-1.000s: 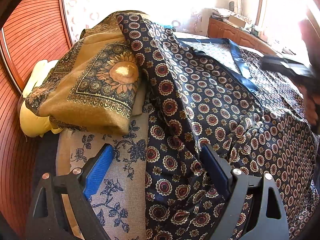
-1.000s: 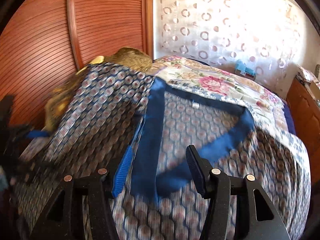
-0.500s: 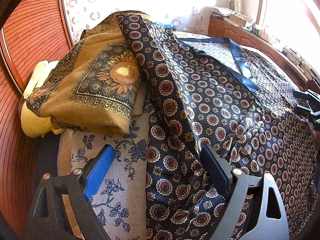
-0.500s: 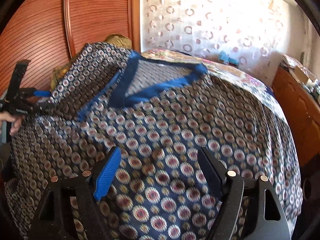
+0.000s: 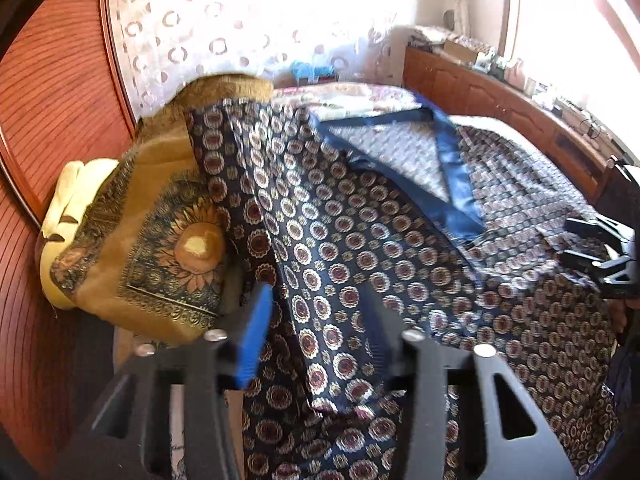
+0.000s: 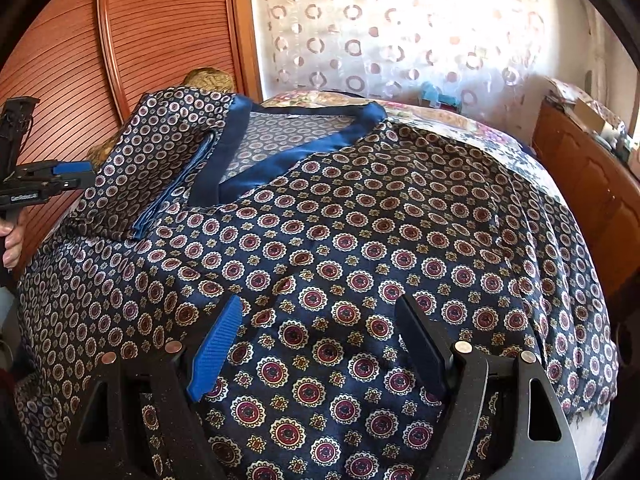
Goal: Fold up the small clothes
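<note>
A navy garment (image 6: 360, 240) with red and white medallions and a blue neck band (image 6: 304, 152) lies spread over the bed. Its left part is folded over, showing the paler inside (image 6: 160, 160). It also shows in the left wrist view (image 5: 360, 240). My left gripper (image 5: 316, 332) is open just above the garment's left part, near the pillows; from the right wrist view it appears far left (image 6: 60, 176). My right gripper (image 6: 320, 344) is open and empty, low over the garment's near edge. It shows at the right edge of the left wrist view (image 5: 588, 244).
A mustard sunflower pillow (image 5: 160, 248) and a yellow pillow (image 5: 68, 200) lie at the head, against the reddish wooden headboard (image 5: 48, 120). A floral bedspread (image 6: 460, 120) lies beyond the garment. A wooden cabinet (image 6: 600, 184) runs along the right. A patterned curtain (image 6: 400, 40) hangs behind.
My left gripper has moved right and forward over the garment's left part, away from the grey floral cloth. My right gripper has pulled back a little toward the near edge.
</note>
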